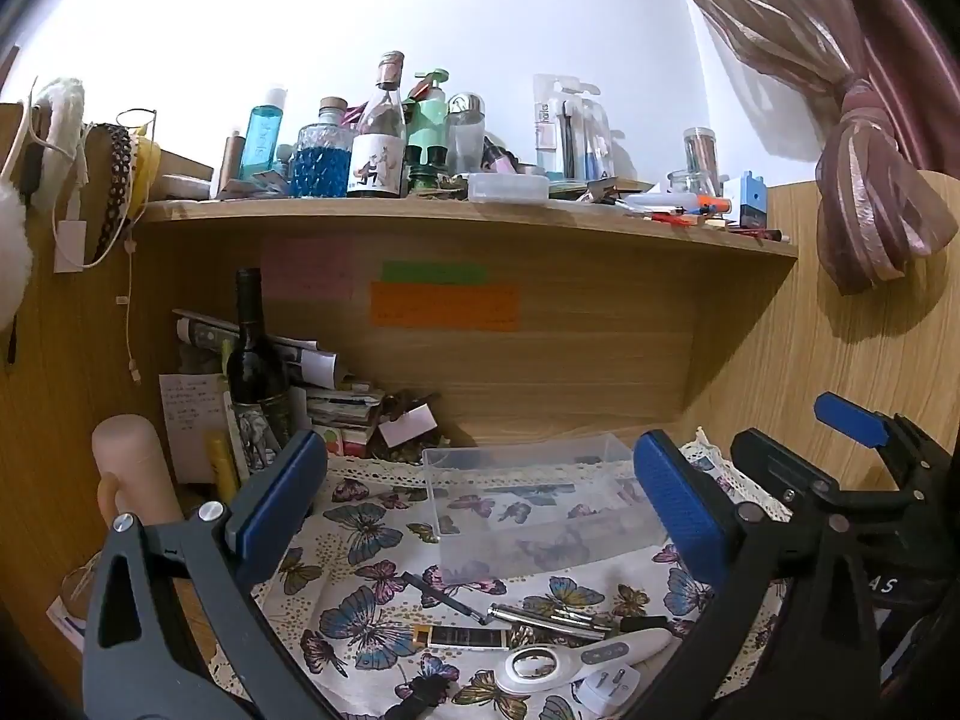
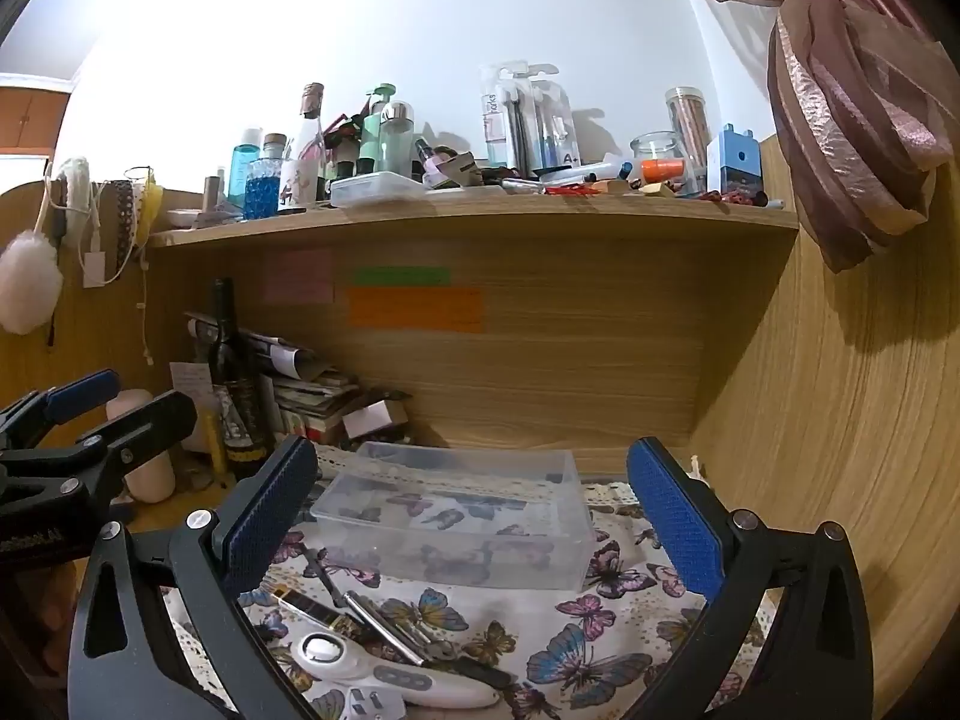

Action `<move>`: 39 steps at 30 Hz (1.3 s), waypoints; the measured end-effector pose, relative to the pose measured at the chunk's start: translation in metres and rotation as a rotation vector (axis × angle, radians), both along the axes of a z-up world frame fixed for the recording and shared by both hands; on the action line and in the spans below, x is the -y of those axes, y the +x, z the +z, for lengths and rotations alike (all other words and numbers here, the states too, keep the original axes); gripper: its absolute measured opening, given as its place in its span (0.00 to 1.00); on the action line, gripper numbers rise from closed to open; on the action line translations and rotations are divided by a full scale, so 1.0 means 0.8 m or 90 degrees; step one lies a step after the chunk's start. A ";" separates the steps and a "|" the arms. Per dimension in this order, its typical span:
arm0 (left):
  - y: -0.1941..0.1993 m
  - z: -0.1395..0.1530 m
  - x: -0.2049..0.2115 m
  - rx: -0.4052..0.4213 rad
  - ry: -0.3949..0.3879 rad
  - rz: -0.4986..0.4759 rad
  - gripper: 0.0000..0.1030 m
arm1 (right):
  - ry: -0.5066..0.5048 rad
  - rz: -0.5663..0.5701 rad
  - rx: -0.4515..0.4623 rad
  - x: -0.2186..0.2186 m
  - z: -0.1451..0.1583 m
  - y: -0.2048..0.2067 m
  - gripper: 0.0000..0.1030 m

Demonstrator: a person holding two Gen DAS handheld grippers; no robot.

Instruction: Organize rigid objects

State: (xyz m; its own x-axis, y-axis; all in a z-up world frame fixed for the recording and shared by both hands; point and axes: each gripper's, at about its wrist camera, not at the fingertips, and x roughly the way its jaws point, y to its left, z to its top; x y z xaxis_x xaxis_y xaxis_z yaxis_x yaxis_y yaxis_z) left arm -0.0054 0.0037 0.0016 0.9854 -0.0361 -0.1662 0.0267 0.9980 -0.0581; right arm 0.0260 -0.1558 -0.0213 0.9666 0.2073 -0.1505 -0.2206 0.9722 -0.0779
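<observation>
clear bin [image 1: 534,504]: empty as far as I can tell, sits at the back of the butterfly cloth [image 1: 372,594], long axis running left-right.
small stuff: magnifier [image 1: 534,663], metal pens [image 1: 552,617], dark bar [image 1: 462,637] and white plug [image 1: 612,684] lie in a heap in front of the bin, near me.
left tool [image 1: 480,516]: fingers wide apart, nothing held, heap dead ahead and low.
right tool [image 2: 474,525]: also apart and empty, heap sits off to its left.
my call: left hand's nearer, it goes first.

Clear bin [image 2: 456,516] between spread tongs [image 2: 474,516]
</observation>
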 end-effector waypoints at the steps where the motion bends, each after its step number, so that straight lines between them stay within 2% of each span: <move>1: 0.000 0.000 0.000 0.000 -0.001 0.000 1.00 | 0.000 -0.001 0.001 0.000 0.000 0.000 1.00; 39: 0.003 -0.004 -0.005 -0.001 -0.001 0.006 1.00 | 0.002 0.003 0.005 -0.006 0.005 -0.003 1.00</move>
